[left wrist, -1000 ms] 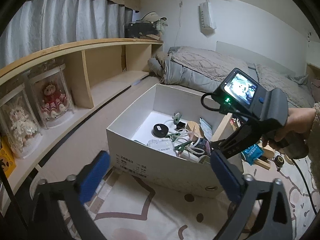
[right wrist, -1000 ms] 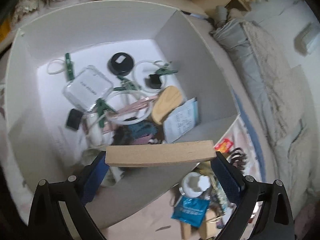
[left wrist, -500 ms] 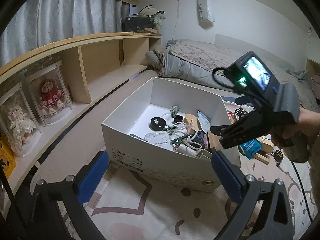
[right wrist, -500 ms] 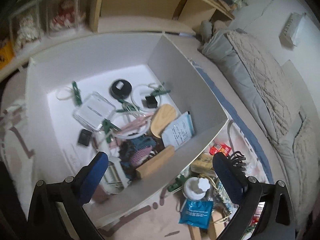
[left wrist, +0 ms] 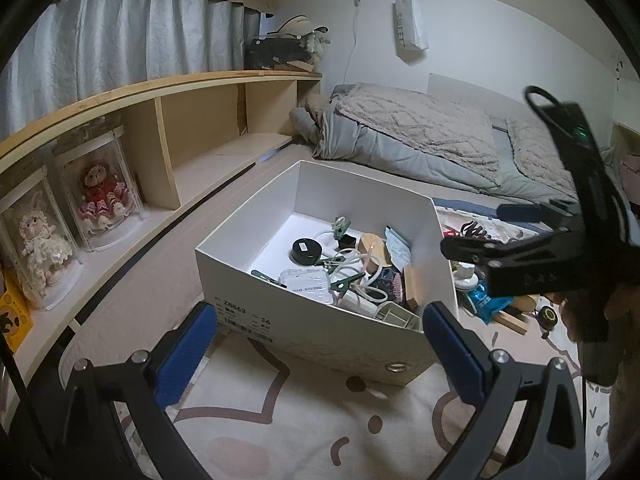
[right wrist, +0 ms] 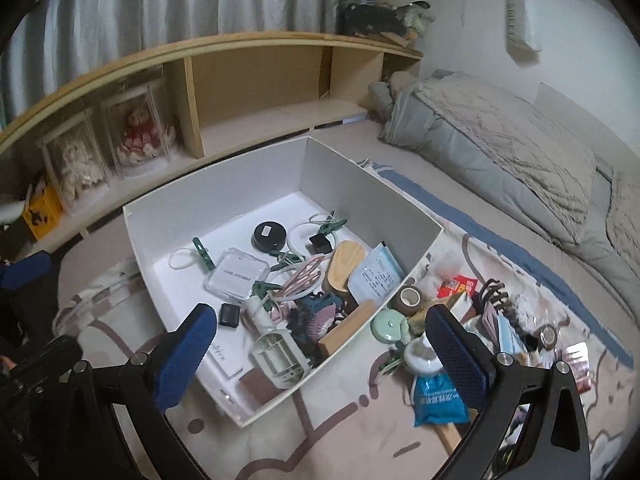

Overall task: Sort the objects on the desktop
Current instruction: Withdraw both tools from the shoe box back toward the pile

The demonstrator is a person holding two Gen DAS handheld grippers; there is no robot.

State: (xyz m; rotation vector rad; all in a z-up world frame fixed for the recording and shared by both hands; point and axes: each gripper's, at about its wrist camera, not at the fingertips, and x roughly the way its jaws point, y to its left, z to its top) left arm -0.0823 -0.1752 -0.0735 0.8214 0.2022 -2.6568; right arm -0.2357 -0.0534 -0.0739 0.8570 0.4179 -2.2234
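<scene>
The right gripper (right wrist: 320,344) hangs wide and empty above the white box (right wrist: 372,192), likely ready for another pick. The wooden block (right wrist: 348,326) lies inside, against the box's near wall. Beyond that wall, clutter waits: blue packet (right wrist: 438,394), tape roll (right wrist: 409,299). The left gripper (left wrist: 320,350) gapes idle.

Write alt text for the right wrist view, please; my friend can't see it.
An open gripper with blue pads hovers over a white box on a rug, filled with clips, a wooden block and small clutter. More clutter, including a blue packet, lies right of the box; a bed and shelves stand behind.
</scene>
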